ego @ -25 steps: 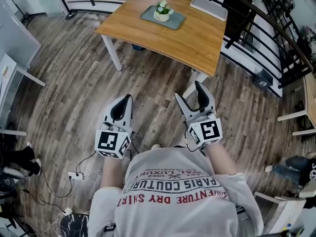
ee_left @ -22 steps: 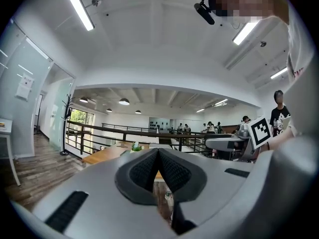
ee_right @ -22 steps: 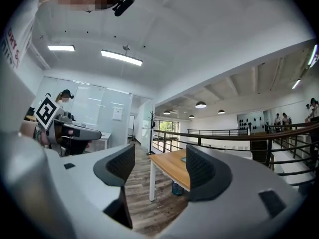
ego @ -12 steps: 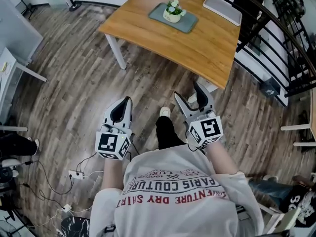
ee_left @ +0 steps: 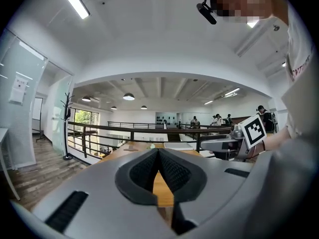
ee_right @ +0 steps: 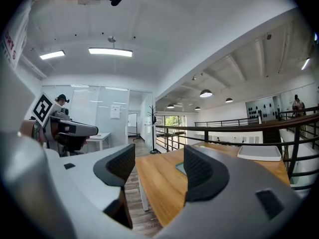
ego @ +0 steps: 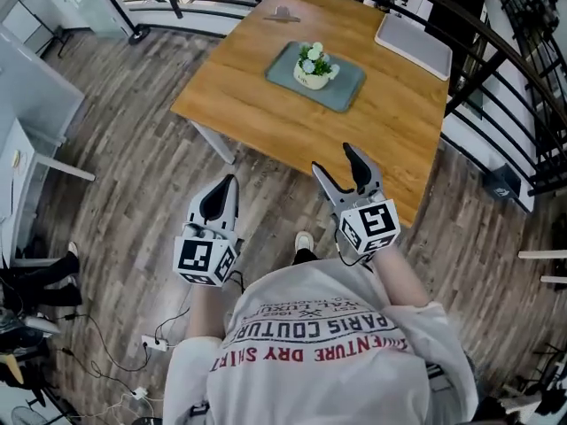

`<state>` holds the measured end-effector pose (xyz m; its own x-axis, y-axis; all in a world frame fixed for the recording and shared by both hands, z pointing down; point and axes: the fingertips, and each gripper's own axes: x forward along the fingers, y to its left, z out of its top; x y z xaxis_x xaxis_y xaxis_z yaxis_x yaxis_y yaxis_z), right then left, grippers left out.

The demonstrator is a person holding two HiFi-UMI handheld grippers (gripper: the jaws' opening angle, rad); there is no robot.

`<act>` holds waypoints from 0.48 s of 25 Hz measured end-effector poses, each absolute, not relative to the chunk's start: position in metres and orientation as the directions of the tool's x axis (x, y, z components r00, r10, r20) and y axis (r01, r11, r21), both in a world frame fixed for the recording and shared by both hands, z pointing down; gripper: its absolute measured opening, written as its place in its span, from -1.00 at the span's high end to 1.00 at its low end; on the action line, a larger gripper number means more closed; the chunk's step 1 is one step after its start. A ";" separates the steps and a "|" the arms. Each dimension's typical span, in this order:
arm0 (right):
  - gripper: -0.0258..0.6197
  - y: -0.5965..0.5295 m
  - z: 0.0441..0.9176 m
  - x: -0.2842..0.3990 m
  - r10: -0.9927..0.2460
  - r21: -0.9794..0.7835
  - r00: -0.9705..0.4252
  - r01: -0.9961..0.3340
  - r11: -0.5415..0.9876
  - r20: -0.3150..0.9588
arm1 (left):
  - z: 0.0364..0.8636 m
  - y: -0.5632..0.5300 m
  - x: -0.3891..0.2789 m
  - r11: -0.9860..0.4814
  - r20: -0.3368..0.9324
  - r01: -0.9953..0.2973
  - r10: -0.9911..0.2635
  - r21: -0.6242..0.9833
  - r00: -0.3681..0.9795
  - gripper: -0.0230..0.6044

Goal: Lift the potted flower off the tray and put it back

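Note:
The potted flower, white blooms in a small white pot, stands on a grey-green tray on the wooden table. Both grippers hang in the air short of the table's near edge, far from the pot. My left gripper is shut with nothing in it; in the left gripper view its pads meet at the tips. My right gripper is open and empty, just at the table's edge; between its jaws I see the tabletop and a sliver of the tray. The flower is hidden in both gripper views.
A flat white board or closed laptop lies on the table's far right corner, and a small grey object lies at its far edge. A black railing runs behind and to the right. A white desk and floor cables lie left.
The person has walked toward the table, so it, the tray and the flower have come nearer in the head view. Both grippers moved along with unchanged jaws.

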<state>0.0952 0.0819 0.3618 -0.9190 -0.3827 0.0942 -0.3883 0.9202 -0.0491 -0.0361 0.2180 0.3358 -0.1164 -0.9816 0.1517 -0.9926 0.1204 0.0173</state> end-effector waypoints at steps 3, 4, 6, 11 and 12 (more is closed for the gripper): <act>-0.06 0.039 0.364 0.084 -0.395 -0.063 -0.913 -0.403 0.913 0.106 | 0.329 0.172 -0.045 0.097 0.137 -0.995 -0.986 0.005 -0.095 0.89; -0.06 0.028 0.365 0.081 -0.398 -0.064 -0.910 -0.407 0.911 0.115 | 0.327 0.159 -0.046 0.085 0.133 -0.996 -0.987 0.002 -0.084 0.89; -0.05 0.010 0.368 0.076 -0.404 -0.057 -0.904 -0.415 0.908 0.138 | 0.324 0.139 -0.049 0.062 0.131 -0.998 -0.989 -0.003 -0.062 0.89; -0.04 -0.023 0.383 0.055 -0.414 -0.063 -0.888 -0.433 0.899 0.199 | 0.333 0.096 -0.075 0.026 0.144 -0.999 -0.989 0.020 -0.023 0.89; -0.03 -0.030 0.387 0.050 -0.416 -0.065 -0.883 -0.438 0.897 0.216 | 0.336 0.086 -0.081 0.014 0.145 -1.000 -0.989 0.024 -0.011 0.89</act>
<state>0.0498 -0.0302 0.3873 -0.8833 -0.4158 0.2164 -0.4380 0.8966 -0.0651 -0.0805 0.0860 0.3358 -0.0108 -0.9894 0.1451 -0.9996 0.0145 0.0241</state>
